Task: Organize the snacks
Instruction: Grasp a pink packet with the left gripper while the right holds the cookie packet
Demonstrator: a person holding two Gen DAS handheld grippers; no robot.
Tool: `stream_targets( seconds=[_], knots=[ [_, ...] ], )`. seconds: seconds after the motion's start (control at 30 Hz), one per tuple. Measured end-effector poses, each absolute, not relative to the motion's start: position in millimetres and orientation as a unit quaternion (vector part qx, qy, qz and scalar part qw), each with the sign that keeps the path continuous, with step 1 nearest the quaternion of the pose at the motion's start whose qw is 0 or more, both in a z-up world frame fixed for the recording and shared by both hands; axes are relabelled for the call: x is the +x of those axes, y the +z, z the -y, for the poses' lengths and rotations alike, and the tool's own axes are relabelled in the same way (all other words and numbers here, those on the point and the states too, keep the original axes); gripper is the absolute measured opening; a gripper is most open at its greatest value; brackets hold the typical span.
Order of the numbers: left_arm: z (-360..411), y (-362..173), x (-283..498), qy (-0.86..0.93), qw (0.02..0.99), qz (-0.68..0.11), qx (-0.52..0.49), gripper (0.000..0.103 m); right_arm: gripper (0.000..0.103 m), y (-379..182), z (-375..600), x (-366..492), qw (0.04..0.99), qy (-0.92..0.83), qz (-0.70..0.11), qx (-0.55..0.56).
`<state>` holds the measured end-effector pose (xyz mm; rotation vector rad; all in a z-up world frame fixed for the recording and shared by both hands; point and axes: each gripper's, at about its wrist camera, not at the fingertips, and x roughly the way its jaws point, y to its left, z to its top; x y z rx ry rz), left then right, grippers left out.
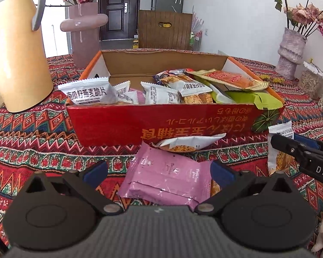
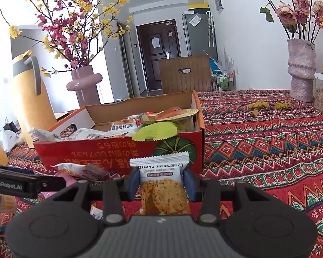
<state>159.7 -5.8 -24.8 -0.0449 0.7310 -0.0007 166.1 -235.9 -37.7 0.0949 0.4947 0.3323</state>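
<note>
Patterned cloth covers the surface point(image 2: 269, 142), red box point(image 2: 118, 152) just ahead. Right gripper point(image 2: 161, 182) fingers are clamped on the oat crisp packet point(image 2: 161, 185); it's best lifted clear of the front wall before being dropped in. Left gripper point(image 1: 159, 172) fingers are spread apart over the pink packet point(image 1: 168, 176).

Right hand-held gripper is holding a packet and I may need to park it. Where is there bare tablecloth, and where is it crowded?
Bare tablecloth lies right of the red box, reaching back to the rose vase. More lies left of the box, before the yellow jug. The box front is crowded: pink packets and a crisp packet lie there.
</note>
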Motion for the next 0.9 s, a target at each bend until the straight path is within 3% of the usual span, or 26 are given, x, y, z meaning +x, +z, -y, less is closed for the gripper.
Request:
stream_targets(
  seconds=[0.33,0.4,0.5,0.9],
  knots=[
    [17,-43,176,0.006,0.922,-0.388,0.004,0.103,0.043,-39,237,167,0.953,0.166,-0.248,0.05],
    [17,-45,176,-0.008,0.92,-0.393,-0.001,0.088,0.042,-40,236,167,0.953,0.167,-0.249,0.049],
    [19,-43,171,-0.014,0.922,-0.387,0.003,0.079,0.042,-40,236,168,0.953,0.168,-0.249,0.05],
    [7,-27,148,-0.014,0.931,-0.365,-0.012,0.059,0.04,-37,234,162,0.956,0.171,-0.233,0.047]
  ],
)
